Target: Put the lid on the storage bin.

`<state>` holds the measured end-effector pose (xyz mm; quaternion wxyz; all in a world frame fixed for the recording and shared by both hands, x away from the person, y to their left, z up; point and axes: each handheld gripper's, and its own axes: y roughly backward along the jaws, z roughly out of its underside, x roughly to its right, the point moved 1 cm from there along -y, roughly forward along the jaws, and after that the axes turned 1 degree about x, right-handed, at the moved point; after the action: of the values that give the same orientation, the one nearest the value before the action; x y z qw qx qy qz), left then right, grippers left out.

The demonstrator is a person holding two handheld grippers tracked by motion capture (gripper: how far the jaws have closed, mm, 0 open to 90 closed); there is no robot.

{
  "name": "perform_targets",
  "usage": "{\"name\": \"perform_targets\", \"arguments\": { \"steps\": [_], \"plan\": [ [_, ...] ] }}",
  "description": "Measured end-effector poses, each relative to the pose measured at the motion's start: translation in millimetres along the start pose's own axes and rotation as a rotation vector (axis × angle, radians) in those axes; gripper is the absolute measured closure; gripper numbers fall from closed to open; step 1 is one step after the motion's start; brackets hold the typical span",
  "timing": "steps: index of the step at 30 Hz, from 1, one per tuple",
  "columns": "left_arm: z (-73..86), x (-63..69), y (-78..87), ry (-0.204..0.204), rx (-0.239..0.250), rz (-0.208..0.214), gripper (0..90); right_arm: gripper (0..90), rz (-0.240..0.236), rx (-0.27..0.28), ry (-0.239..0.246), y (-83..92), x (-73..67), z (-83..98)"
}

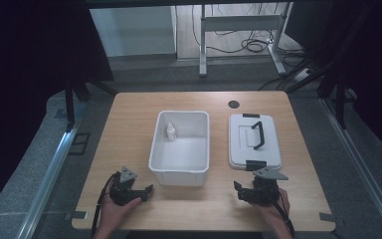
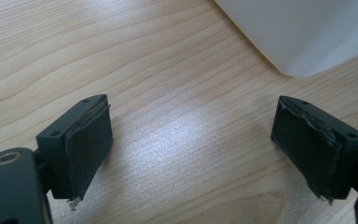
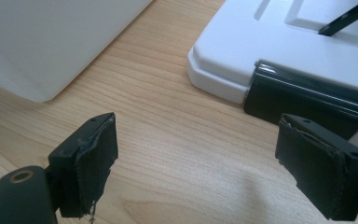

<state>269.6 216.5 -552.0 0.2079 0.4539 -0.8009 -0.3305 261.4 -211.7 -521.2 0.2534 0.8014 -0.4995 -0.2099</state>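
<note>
The left gripper [image 1: 148,189] is held with jaws spread wide above the light wooden table [image 1: 129,124], just beside the open white plastic bin [image 1: 180,172]. The right gripper [image 1: 237,188], likewise wide and empty, is positioned near the white rectangular lid [image 1: 241,137] with black latch [image 3: 307,95]. A small white bottle [image 1: 171,132] stands inside the bin.

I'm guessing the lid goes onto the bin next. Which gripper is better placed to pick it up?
The right gripper, probably. It rests open just in front of the lid, whose black latch lies right past its jaws. The left gripper sits across the bin, away from the lid.
</note>
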Motion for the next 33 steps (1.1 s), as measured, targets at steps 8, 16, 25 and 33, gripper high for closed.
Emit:
{"name": "perform_targets", "arguments": {
  "steps": [8, 16, 25, 33],
  "plan": [
    [-0.1, 0.0, -0.1, 0.0, 0.0, 0.0, 12.4, 15.1, 0.006, 0.002, 0.003, -0.3, -0.4, -1.0],
    [0.0, 0.0, 0.0, -0.001, 0.0, 0.0, 12.4, 16.8, 0.018, 0.025, 0.005, 2.2, -0.5, -4.7],
    [0.2, 0.2, 0.3, -0.001, -0.001, 0.0, 12.6, 18.8, 0.029, 0.038, -0.001, 6.8, -1.0, -11.2],
    [0.5, 0.4, 0.6, -0.001, -0.001, -0.001, 12.7, 22.8, 0.041, 0.043, -0.03, 12.2, 6.2, -19.5]
  ]
}}
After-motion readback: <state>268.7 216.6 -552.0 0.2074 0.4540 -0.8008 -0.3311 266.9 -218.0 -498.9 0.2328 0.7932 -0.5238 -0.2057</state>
